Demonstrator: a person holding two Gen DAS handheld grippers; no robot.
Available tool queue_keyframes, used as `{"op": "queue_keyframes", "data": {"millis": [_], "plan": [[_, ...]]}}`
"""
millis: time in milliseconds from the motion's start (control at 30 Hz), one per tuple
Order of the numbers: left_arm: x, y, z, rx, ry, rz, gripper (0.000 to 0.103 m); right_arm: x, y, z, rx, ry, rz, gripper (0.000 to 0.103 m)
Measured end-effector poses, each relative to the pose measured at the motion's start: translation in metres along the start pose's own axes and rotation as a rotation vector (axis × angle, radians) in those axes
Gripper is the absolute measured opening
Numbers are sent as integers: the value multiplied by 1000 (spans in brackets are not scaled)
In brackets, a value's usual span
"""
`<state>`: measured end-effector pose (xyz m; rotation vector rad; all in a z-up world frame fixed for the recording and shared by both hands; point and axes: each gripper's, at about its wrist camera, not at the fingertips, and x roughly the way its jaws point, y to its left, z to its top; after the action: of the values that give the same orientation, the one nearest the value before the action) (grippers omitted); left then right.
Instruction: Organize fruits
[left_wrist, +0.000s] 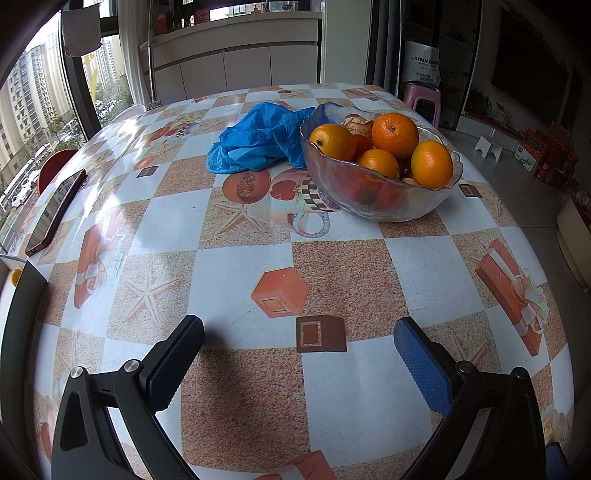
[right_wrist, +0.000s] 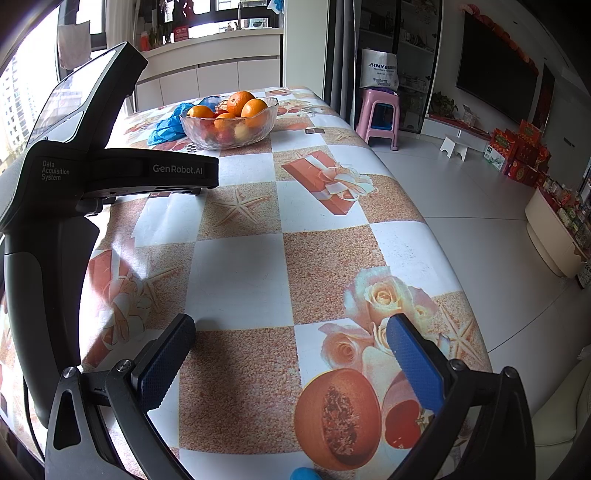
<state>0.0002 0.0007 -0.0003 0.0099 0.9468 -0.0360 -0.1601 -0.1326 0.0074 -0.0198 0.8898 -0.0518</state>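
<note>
Over the checked tablecloth (left_wrist: 236, 280) both tools hang spread wide and empty. Left wrist view, sweeping across: a dark phone (left_wrist: 55, 212) at the table's left edge, seen only here, then a crumpled blue plastic bag (left_wrist: 258, 138) touching the glass bowl (left_wrist: 373, 192), which holds the oranges (left_wrist: 395, 134) heaped over red fruit. The left gripper (left_wrist: 299, 325) is released, nothing between its blue pads. Right wrist view: the left tool's black body fills the left side, the bowl sits far back, and the right gripper (right_wrist: 290, 325) gapes over printed roses; a pink stool (right_wrist: 380, 118) stands beyond the table.
</note>
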Motion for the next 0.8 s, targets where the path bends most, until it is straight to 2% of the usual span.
{"op": "queue_keyframes", "data": {"millis": [800], "plan": [[0,0,0,0,0,0,103,1,1,-1,1,0,-1,103]]}}
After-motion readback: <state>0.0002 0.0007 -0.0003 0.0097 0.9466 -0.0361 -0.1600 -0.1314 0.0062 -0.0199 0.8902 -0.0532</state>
